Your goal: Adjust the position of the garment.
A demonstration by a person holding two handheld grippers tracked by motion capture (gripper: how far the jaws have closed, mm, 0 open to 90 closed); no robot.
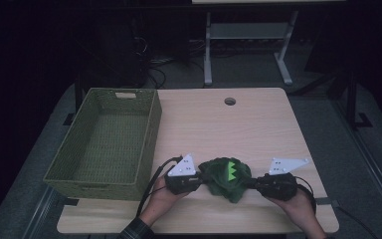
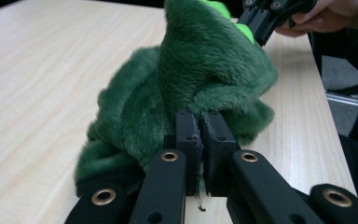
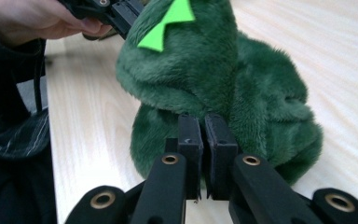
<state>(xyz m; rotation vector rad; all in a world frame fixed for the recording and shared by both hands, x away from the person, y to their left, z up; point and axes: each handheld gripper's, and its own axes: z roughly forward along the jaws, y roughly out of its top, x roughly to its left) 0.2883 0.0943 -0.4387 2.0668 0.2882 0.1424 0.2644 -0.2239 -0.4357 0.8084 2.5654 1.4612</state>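
Note:
A dark green plush toy with bright green felt spikes lies bunched on the wooden table near its front edge. My left gripper comes at it from the left, its jaws pressed together on a fold of the green fur at the tips. From the right, my right gripper is shut on the plush's other side, jaws pinched on fur. In each gripper view the other gripper is at the far side of the toy.
A green woven basket stands at the table's left side, close to the left hand. A round cable hole is near the far edge. The metal legs of another desk stand behind.

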